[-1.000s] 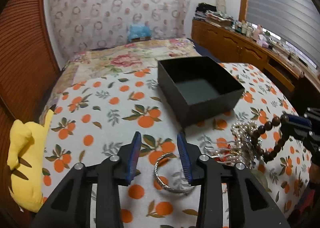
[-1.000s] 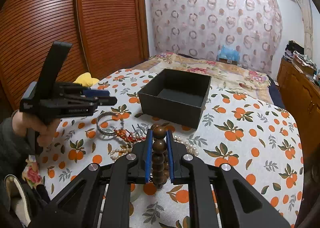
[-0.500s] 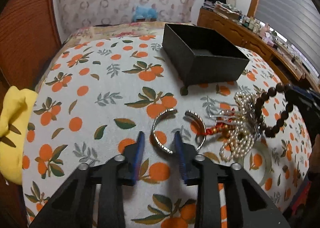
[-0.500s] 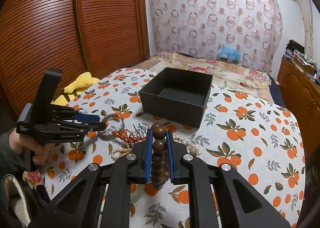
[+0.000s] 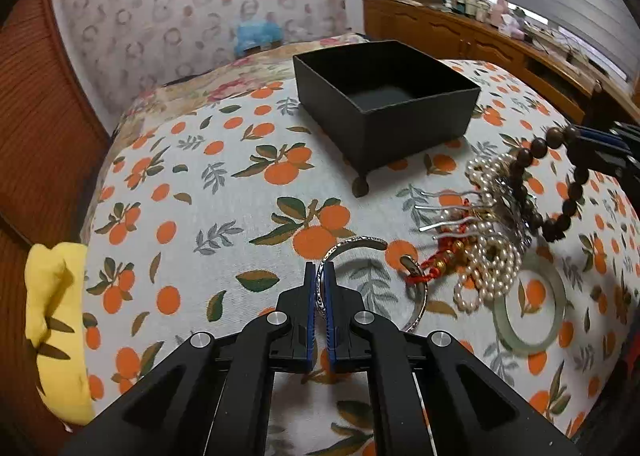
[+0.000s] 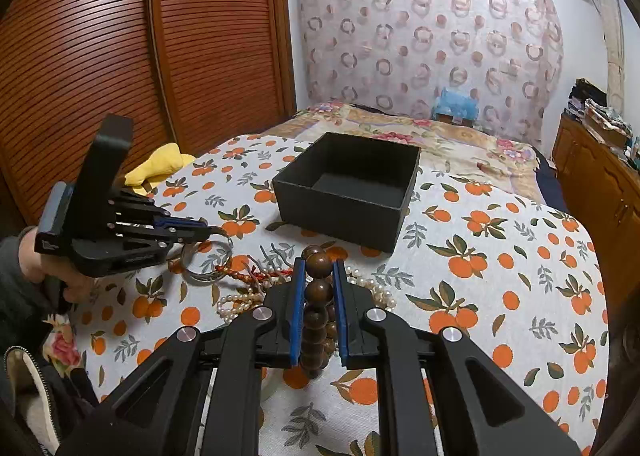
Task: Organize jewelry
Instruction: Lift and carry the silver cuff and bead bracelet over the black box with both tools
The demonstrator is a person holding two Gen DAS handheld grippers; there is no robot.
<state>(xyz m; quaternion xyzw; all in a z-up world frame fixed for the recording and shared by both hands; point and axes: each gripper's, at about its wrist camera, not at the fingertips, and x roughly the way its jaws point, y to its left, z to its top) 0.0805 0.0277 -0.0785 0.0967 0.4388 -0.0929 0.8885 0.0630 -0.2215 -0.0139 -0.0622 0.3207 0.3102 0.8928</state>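
Both grippers loaded, box next.

My left gripper (image 5: 319,276) pinches the silver bangle (image 5: 416,298); my right gripper (image 6: 319,276) clamps the wooden bead bracelet (image 6: 318,288), seemingly lifted. Black box (image 6: 396,212) sits ahead: carry, then release.

A bedspread (image 5: 224,196) printed with oranges lies under and ahead of the fingers. A yellow plush toy (image 5: 56,320) sits at its edge, far left of them. Beyond are a ring-patterned curtain (image 6: 424,36), a blue bundle (image 6: 456,104), slatted wooden doors (image 6: 120,36) and a cluttered wooden dresser (image 5: 500,44) at right.
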